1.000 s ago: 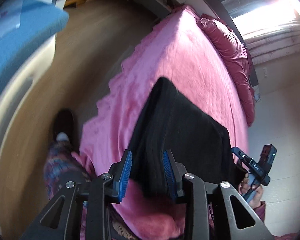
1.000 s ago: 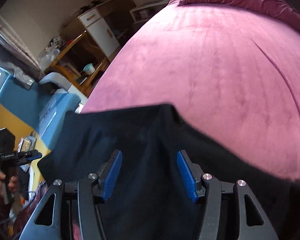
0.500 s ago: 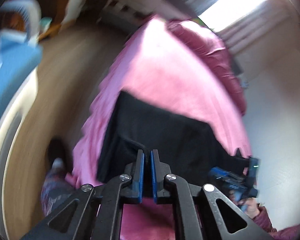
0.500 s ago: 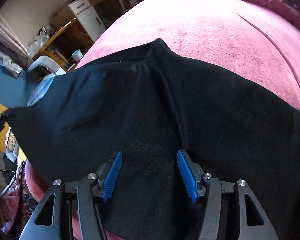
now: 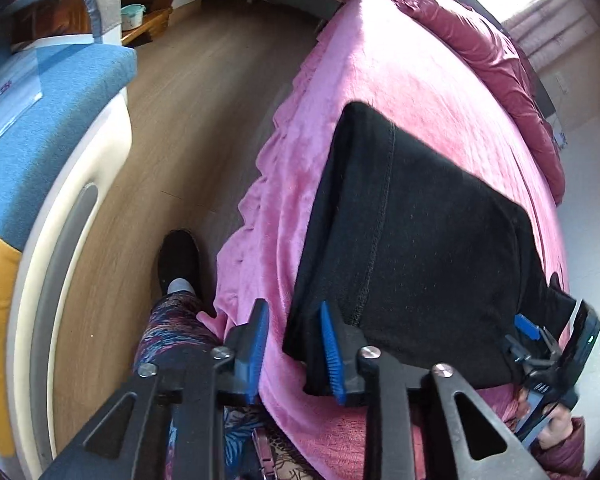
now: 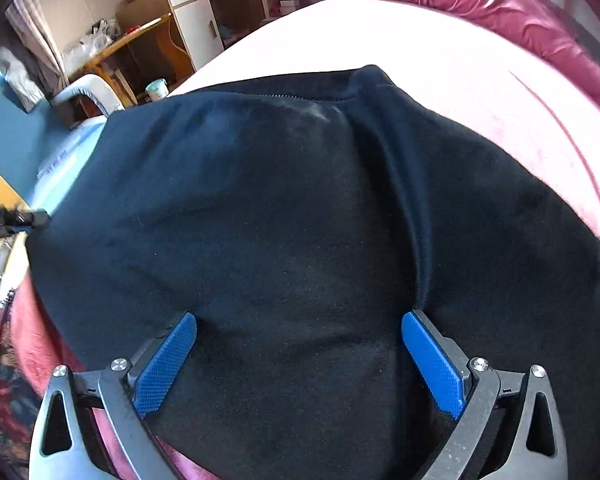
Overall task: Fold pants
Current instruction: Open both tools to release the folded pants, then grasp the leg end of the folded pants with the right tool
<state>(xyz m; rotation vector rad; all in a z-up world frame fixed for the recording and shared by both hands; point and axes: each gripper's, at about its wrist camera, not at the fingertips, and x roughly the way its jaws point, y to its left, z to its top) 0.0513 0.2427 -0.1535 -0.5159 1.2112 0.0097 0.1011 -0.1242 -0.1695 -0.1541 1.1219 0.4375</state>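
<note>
Pants (image 5: 412,240) lie folded on the bed (image 5: 380,80); both grippers' jaws are spread, holding nothing.

Black gripper (image 5: 296,350) frames, blue ribbed pads (image 6: 166,362), silver screws.

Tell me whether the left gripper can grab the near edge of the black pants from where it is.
Probably yes: the left gripper is open, the black pants edge lies beside its right finger, and nothing blocks it.
</note>
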